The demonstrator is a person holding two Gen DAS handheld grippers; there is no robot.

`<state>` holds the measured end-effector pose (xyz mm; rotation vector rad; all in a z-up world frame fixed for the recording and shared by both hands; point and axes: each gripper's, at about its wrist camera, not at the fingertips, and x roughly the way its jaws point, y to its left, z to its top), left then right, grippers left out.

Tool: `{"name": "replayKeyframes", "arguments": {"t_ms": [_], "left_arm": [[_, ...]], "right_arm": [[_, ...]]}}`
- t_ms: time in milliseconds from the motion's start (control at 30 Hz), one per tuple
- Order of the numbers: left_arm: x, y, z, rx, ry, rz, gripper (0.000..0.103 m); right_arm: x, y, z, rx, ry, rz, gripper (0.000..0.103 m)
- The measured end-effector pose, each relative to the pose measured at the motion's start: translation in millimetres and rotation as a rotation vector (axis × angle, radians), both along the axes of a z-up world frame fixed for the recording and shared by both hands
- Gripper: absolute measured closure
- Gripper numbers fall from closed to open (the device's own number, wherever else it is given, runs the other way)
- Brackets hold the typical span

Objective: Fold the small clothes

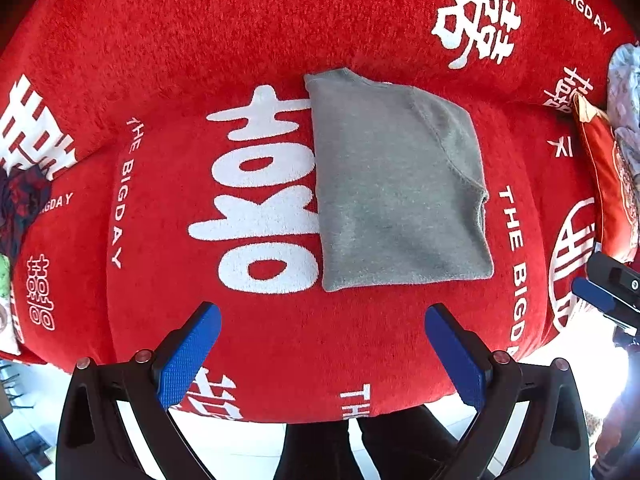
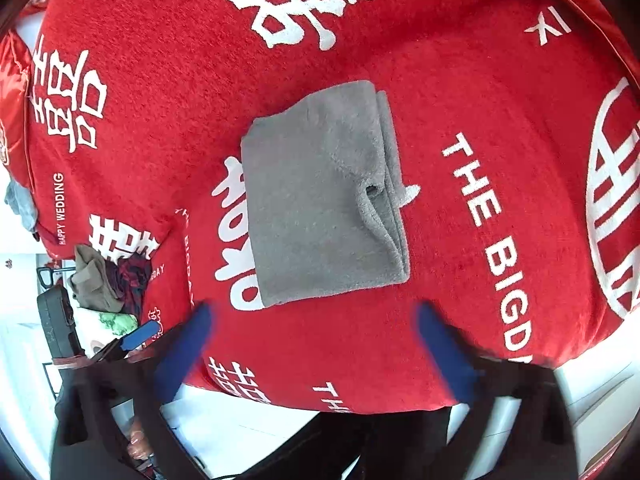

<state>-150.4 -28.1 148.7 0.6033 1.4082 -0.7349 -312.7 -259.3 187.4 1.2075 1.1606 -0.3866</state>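
A small grey garment (image 1: pixel 396 184) lies folded into a rough rectangle on the red cover (image 1: pixel 180 40) printed with white characters. It also shows in the right wrist view (image 2: pixel 320 200), with its layered edges on the right side. My left gripper (image 1: pixel 322 320) is open and empty, held just in front of the garment's near edge. My right gripper (image 2: pixel 312 320) is open and empty, blurred, also just in front of the garment. The right gripper shows at the right edge of the left wrist view (image 1: pixel 608 292).
A pile of other clothes (image 2: pixel 108 284) lies at the left end of the red cover. A red cushion (image 1: pixel 608 184) and pale patterned cloth (image 1: pixel 626 92) sit at the right. The cover's front edge (image 1: pixel 320 416) drops to a white floor.
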Motion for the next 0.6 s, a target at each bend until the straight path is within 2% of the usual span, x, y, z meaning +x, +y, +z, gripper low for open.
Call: {"name": "replayKeyframes", "arguments": {"t_ms": [133, 433, 600], "left_arm": [[5, 6, -10, 0.009, 0.005, -0.005, 0.001], [24, 18, -38, 0.006, -0.001, -0.036, 0.001], [38, 9, -53, 0.009, -0.008, -0.021, 0.001]], "right_arm": [[2, 10, -2, 0.012, 0.009, 0.001, 0.000], [6, 31, -28, 0.026, 0.078, -0.027, 0.000], [10, 22, -47, 0.029, 0.107, -0.020, 0.000]]}}
